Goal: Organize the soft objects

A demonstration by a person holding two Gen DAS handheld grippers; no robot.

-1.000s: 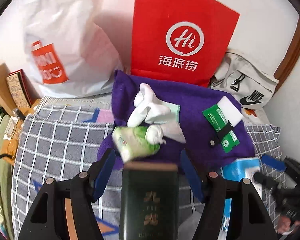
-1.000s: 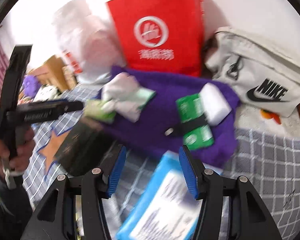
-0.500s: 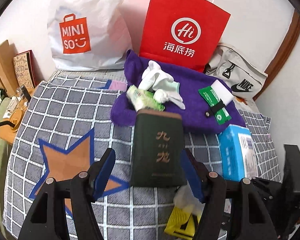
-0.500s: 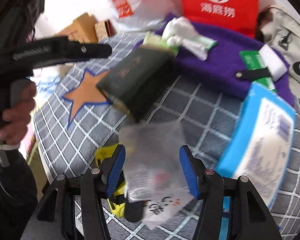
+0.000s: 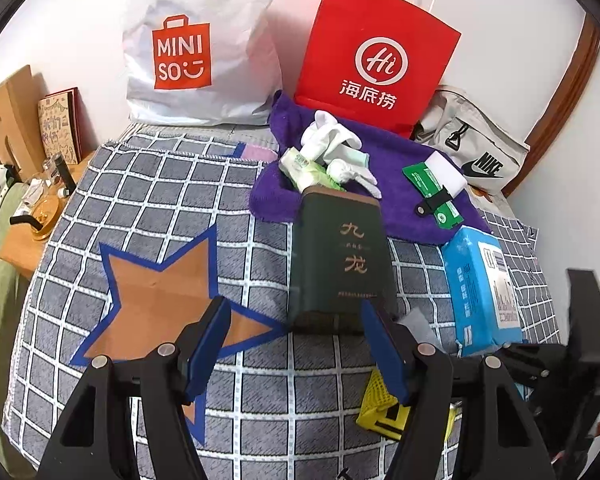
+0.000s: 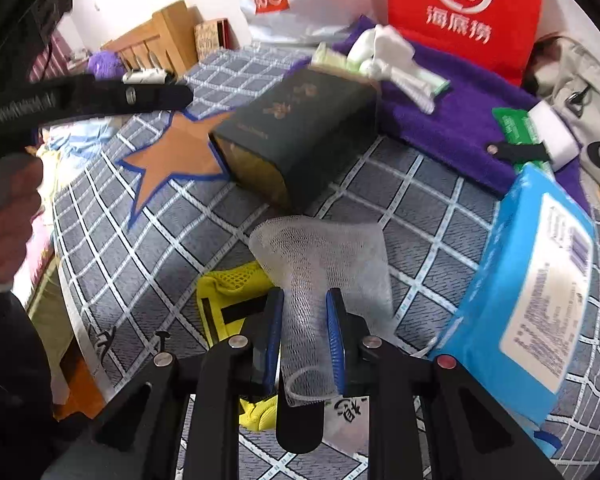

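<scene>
In the right wrist view my right gripper (image 6: 305,304) points down at the checked cloth. Its jaws are closing, with a white mesh pouch (image 6: 324,256) pinched between the blue pads. A yellow mesh item (image 6: 232,288) lies partly under the pouch. My left gripper (image 5: 296,312) stands open and holds nothing. Just beyond its fingertips lies a dark green box (image 5: 342,260), its far end against the purple towel (image 5: 400,144). On that towel lie white socks (image 5: 332,140), a green tissue pack (image 5: 304,168) and a green card with a white pad (image 5: 428,184).
A blue wipes pack (image 6: 540,280) lies right of the pouch. At the back stand a white Miniso bag (image 5: 196,52), a red paper bag (image 5: 376,60) and a grey Nike bag (image 5: 472,148). A cluttered wooden side table (image 5: 28,240) borders the cloth's left edge.
My left gripper drew back from the dark box, which now lies farther ahead. My right gripper swung down over the white mesh pouch and its jaws narrowed onto it.
</scene>
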